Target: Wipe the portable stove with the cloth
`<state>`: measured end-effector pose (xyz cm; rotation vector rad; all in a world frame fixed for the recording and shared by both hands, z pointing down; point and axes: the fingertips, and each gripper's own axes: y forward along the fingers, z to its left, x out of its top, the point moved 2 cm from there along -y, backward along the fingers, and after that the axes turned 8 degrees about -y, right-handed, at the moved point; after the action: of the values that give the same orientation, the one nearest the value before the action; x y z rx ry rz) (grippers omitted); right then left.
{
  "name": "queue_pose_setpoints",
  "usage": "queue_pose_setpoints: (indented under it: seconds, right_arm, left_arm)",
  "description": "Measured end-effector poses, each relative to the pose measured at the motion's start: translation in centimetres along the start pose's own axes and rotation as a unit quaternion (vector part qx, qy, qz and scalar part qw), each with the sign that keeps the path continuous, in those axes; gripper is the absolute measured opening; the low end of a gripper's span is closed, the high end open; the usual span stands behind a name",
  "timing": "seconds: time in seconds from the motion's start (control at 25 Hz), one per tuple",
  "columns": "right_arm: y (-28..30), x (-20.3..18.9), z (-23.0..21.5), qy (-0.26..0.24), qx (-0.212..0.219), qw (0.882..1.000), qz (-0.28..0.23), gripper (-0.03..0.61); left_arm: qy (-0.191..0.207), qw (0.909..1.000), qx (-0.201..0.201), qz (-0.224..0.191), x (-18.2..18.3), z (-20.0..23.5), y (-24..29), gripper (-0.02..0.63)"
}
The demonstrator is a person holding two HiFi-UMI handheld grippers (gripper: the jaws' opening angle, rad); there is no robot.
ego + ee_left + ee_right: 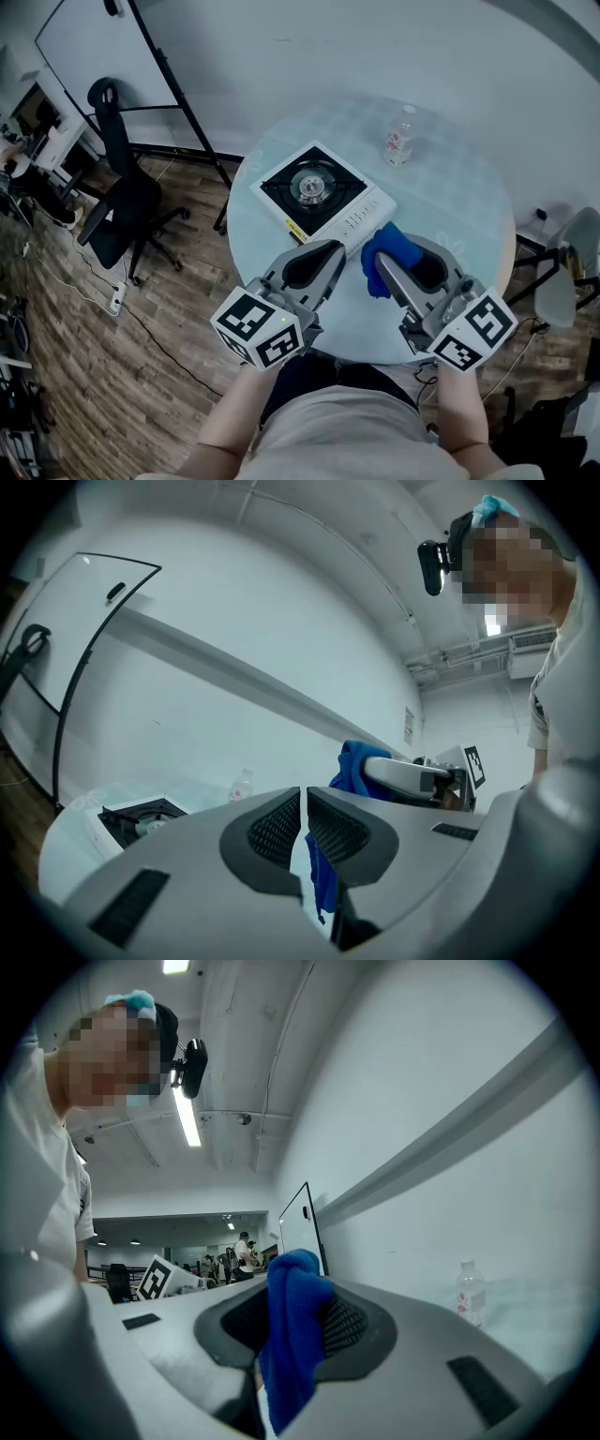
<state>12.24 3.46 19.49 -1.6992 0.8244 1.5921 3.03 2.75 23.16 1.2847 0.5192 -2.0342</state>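
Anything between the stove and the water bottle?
Nothing: the head view shows only bare pale tabletop between the white portable stove with black burner top and the clear plastic bottle.

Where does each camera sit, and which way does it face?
Head view: on the person's head, steeply down at the table, stove, left gripper, right gripper, forearms.
Left gripper view: rides that gripper, along its shut jaws toward the wall; person's shirt shows.
Right gripper view: rides that gripper, along jaws shut on the blue cloth; shirt shows.
All three share the bottle.
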Motion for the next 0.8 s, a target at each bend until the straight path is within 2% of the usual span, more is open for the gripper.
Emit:
queue_pose_setpoints:
  seconds: [0.16,0.36,0.68,0.8]
  right_arm:
    - [-1.2,-0.9,0.6,0.005,0.003,1.0,0.005,0.121]
    - [-2.6,-1.9,0.6,0.007,0.001,1.0,0.006,0.121]
    - [-3.4,-4.0,0.9,0.018,0.002,0.999,0.032,0.121]
    - [-3.3,-4.8,1.2,0.022,0.003,0.999,0.042,0.121]
  left_arm:
    - [-0.02,0.9998,0.002,0.001,-1.0,-0.4,-0.3,0.038]
    - [-0.016,0.9994,0.029,-0.002,-2.3,-0.9,-1.0,0.025]
    - [-0.037,0.9982,0.047,-0.009,-4.2,-1.0,-2.3,0.021]
    - [-0.044,0.9979,0.048,0.0,-5.1,-0.8,-2.7,0.021]
